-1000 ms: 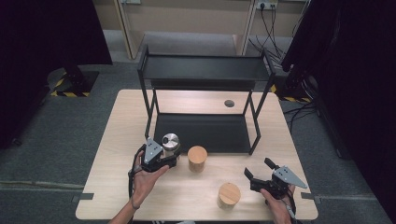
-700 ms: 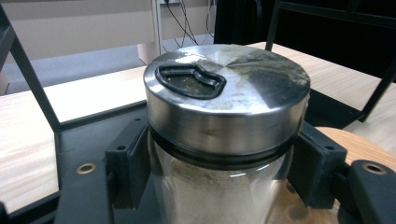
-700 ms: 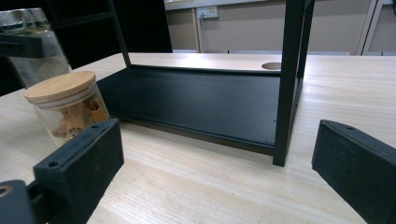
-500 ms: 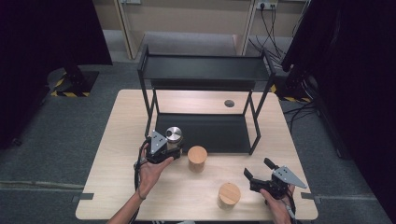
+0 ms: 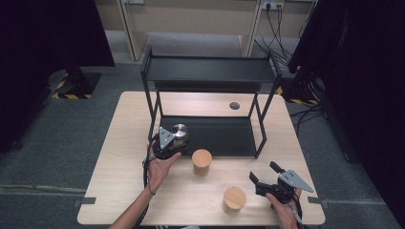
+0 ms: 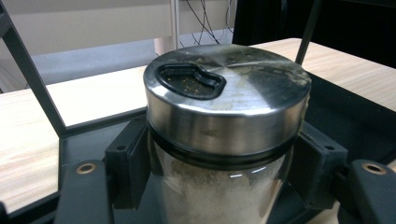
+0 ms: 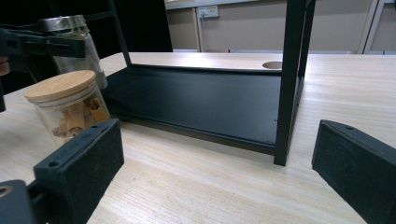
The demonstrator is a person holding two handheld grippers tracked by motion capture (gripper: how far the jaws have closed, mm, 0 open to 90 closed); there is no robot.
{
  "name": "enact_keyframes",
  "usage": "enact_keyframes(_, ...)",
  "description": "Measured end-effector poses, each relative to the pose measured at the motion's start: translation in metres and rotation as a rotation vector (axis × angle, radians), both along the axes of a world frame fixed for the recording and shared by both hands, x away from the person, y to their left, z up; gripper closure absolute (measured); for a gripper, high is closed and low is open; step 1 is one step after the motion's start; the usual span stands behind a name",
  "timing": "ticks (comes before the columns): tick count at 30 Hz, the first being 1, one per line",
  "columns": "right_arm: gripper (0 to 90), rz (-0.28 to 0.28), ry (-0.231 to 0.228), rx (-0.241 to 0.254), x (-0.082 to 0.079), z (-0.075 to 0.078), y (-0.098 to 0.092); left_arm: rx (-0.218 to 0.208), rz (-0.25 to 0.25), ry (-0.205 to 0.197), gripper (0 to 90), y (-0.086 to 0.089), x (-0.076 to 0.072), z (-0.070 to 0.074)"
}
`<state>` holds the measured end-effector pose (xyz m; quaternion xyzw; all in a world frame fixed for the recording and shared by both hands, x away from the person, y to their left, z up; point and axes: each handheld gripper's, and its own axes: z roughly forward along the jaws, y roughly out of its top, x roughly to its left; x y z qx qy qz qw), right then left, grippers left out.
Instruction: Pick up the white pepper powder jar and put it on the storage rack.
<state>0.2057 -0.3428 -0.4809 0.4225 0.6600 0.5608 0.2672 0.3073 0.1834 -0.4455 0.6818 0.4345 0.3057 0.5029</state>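
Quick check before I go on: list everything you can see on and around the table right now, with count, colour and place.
Glass shaker jar with brushed steel lid: one, silver lid over pale powder, clamped in the left gripper at the near left edge of the rack's lower shelf.
Glass jars with round bamboo lids: two, tan lids; one just in front of the rack, the other near the table's front edge.
Black metal two-tier rack: one, at the middle rear of the table.
Light wooden table: one, with a round cable hole.
Left gripper: black, shut on the shaker jar.
Right gripper: black, jaws apart, at the front right.
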Motion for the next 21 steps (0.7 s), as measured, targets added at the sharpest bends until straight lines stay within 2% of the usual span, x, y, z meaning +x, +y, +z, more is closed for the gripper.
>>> enact_keyframes(13,2.5,0.001,0.002,0.001,0.001,0.0,0.0,0.006,0.037,0.004,30.8,-0.007,0.01,-0.008)
enact_keyframes(21,2.5,0.001,0.004,0.002,0.001,0.0,0.0,-0.006,0.057,0.01,30.7,-0.008,0.012,-0.012)
